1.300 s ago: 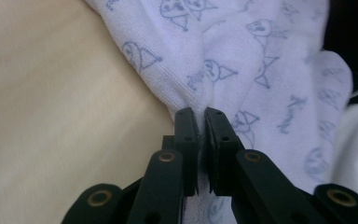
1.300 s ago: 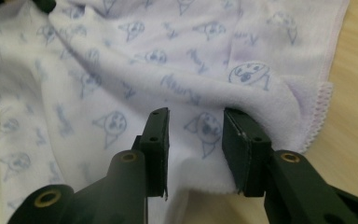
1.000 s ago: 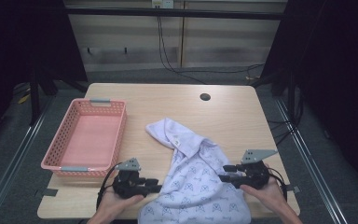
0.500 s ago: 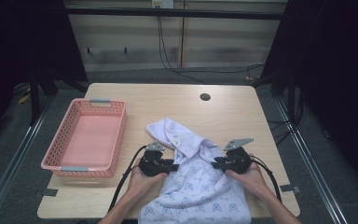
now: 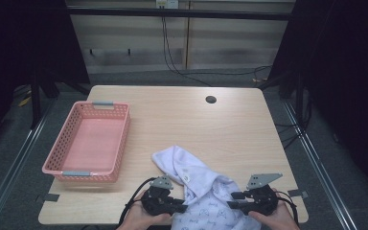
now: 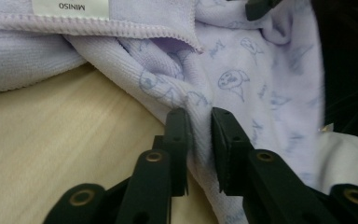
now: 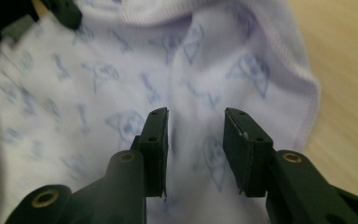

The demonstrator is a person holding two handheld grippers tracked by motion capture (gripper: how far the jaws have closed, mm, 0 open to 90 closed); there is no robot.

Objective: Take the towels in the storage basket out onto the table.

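Wooden table, pale printed towel at its near edge.
Left gripper pinches a towel fold; right gripper, just opening, straddles cloth without pressing.

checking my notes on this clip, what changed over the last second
Both hands pulled back to the table's near edge, dragging the lilac printed towel toward the person; it now lies more bunched. The left claw pinches a fold at the towel's edge, its jaws just having opened slightly. The right claw has just been opening, cloth between its jaws. The pink basket stayed put.
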